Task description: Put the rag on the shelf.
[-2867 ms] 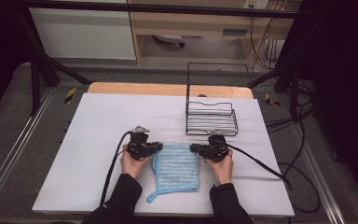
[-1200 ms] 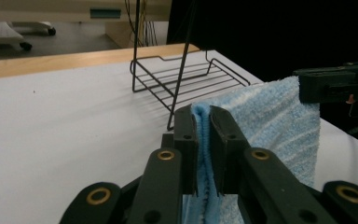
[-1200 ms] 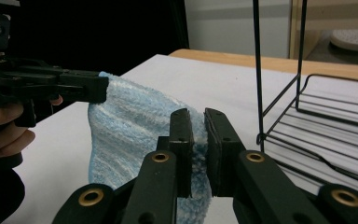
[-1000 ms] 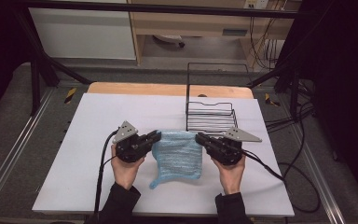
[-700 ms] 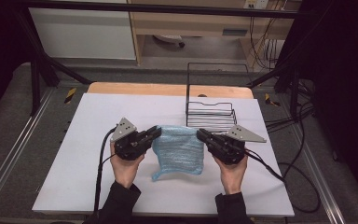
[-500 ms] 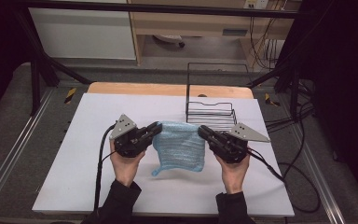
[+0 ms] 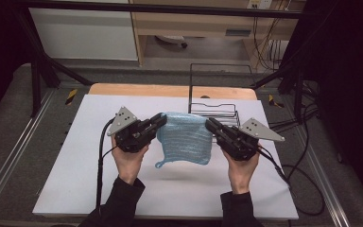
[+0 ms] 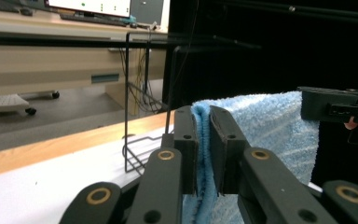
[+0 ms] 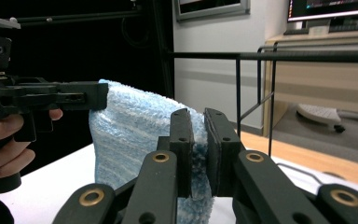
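Note:
A light blue towel (image 7: 185,138) hangs stretched in the air between my two grippers, above the white table top (image 7: 75,189). My left gripper (image 7: 160,120) is shut on the towel's upper left corner; in the left gripper view the blue cloth (image 8: 204,154) is pinched between the two black jaws. My right gripper (image 7: 210,125) is shut on the upper right corner, and the right gripper view has the towel (image 9: 130,140) pressed between its jaws. A small loop (image 7: 159,165) dangles at the towel's lower left corner.
A black wire rack (image 7: 215,111) with a tall back frame stands just behind the towel at the right. A wooden strip (image 7: 170,91) edges the table's far side. Cables (image 7: 101,156) trail from both grippers over the table.
Both grippers have lifted the towel off the table, from lying flat to hanging between them, and have kept rising over the last second.

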Action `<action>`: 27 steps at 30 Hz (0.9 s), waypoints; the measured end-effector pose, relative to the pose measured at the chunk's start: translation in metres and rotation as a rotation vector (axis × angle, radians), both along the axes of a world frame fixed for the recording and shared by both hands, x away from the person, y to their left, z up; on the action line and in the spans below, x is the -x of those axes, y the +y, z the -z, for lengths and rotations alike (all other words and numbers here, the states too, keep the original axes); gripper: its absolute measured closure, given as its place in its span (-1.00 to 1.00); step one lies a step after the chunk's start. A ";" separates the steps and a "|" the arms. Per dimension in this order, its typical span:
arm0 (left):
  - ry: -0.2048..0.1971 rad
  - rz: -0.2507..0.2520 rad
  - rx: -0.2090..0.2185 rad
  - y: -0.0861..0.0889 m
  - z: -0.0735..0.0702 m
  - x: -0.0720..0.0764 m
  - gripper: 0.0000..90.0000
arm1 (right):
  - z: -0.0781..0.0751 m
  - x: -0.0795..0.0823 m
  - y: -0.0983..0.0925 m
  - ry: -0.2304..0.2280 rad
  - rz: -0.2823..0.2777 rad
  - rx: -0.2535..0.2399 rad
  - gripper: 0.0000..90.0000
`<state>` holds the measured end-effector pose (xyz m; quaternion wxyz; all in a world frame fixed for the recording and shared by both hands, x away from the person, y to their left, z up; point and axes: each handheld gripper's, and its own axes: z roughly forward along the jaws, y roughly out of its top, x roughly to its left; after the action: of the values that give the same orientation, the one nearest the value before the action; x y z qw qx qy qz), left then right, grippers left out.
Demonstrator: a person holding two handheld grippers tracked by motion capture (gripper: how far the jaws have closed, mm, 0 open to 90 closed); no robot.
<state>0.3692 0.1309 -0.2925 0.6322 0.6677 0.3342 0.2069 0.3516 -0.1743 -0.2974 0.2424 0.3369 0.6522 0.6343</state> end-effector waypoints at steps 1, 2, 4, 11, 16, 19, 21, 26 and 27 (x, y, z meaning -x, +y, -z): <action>-0.005 0.002 0.001 0.000 -0.002 0.000 0.81 | -0.002 0.000 0.000 -0.005 0.001 -0.001 0.84; -0.008 0.002 0.005 0.000 -0.004 0.000 0.81 | -0.005 0.000 -0.001 -0.015 0.003 0.000 0.84; -0.021 0.002 0.015 -0.002 -0.008 -0.001 0.81 | -0.010 0.000 -0.001 -0.025 0.008 -0.004 0.84; -0.055 0.001 0.044 -0.008 -0.024 -0.006 0.81 | -0.026 -0.001 -0.004 -0.065 0.034 -0.006 0.84; -0.079 0.006 0.063 -0.014 -0.033 -0.007 0.81 | -0.036 -0.001 -0.008 -0.087 0.052 -0.023 0.84; -0.087 0.009 0.067 -0.017 -0.037 -0.009 0.81 | -0.042 -0.001 -0.010 -0.103 0.064 -0.025 0.85; -0.088 0.011 0.077 -0.019 -0.039 -0.011 0.81 | -0.047 -0.002 -0.012 -0.107 0.072 -0.025 0.85; -0.095 0.023 0.099 -0.024 -0.047 -0.016 0.81 | -0.058 -0.004 -0.015 -0.125 0.089 -0.020 0.85; -0.097 0.023 0.101 -0.025 -0.048 -0.016 0.81 | -0.061 -0.005 -0.016 -0.131 0.092 -0.021 0.85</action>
<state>0.3857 0.1058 -0.2446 0.6829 0.6280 0.3053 0.2145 0.3567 -0.1906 -0.2366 0.3100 0.3270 0.6122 0.6497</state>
